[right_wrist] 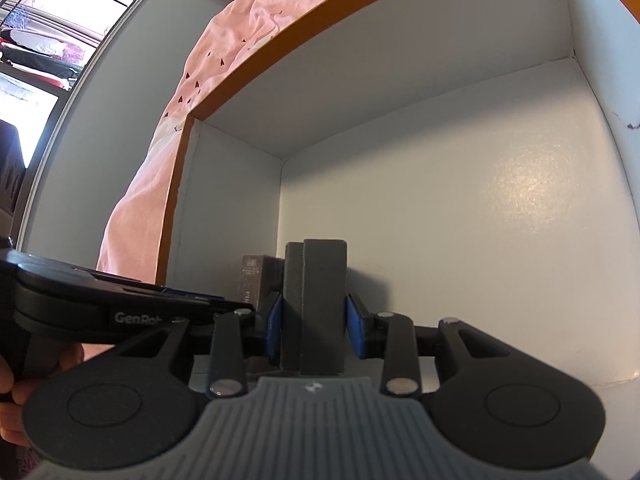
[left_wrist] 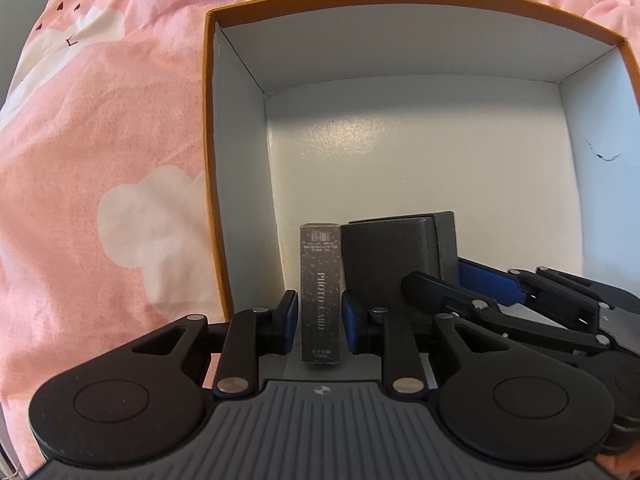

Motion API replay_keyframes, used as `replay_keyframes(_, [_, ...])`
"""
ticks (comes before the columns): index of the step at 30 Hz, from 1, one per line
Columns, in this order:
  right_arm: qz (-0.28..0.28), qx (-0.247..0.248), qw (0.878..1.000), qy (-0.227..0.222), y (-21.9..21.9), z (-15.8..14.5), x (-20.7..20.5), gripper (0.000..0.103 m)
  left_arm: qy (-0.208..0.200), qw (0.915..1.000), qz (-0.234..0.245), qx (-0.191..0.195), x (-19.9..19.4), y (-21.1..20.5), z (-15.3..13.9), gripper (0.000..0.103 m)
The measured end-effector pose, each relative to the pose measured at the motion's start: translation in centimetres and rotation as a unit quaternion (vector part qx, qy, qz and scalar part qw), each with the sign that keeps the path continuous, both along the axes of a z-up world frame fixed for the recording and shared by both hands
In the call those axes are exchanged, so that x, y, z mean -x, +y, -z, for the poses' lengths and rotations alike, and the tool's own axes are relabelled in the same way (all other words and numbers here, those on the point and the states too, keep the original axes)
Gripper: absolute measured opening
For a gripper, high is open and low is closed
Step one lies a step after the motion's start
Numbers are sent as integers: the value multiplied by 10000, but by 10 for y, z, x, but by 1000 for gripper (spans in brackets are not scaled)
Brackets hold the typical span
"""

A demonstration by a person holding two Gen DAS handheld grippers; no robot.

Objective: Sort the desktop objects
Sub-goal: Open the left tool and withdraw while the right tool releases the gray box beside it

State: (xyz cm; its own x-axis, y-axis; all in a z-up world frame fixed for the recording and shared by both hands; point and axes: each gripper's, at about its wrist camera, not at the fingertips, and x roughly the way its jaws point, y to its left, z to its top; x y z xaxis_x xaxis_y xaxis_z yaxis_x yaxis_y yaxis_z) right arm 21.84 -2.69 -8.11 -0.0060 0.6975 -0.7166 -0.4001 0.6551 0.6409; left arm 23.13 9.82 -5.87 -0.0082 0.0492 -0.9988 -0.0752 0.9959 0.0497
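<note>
Inside the orange-rimmed white cardboard box point(left_wrist: 420, 160), the left gripper point(left_wrist: 319, 312) pinches a slim grey photo-card carton point(left_wrist: 321, 292) while the right gripper point(right_wrist: 314, 330) pinches a dark grey block point(right_wrist: 323, 304) just beside it (probably to pack them side by side).

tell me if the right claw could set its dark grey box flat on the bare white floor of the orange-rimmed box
Probably yes. The right claw holds the dark grey rectangular box low inside the orange-rimmed white cardboard box, whose floor beyond and to its right looks bare. Only the left claw, holding the silvery photo-card box, crowds its left.
</note>
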Motion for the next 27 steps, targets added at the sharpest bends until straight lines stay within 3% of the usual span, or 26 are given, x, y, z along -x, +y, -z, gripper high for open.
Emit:
replay_keyframes(5, [-33, 9, 10000, -60, 4, -1, 2, 36, -114, 9996, -43, 260, 8, 7, -7, 29])
replay_keyframes(17, [-237, 159, 9994, -206, 24, -6, 13, 37, -1353, 9857, -51, 1000, 30, 34, -67, 32])
replay_keyframes(23, [-301, 289, 9988, -271, 35, -9, 19, 39, -1885, 9760, 10, 1088, 54, 35, -80, 32])
replay_keyframes(27, [-347, 298, 9986, -268, 39, -11, 21, 41, -2287, 9701, -35, 808, 67, 41, -86, 32])
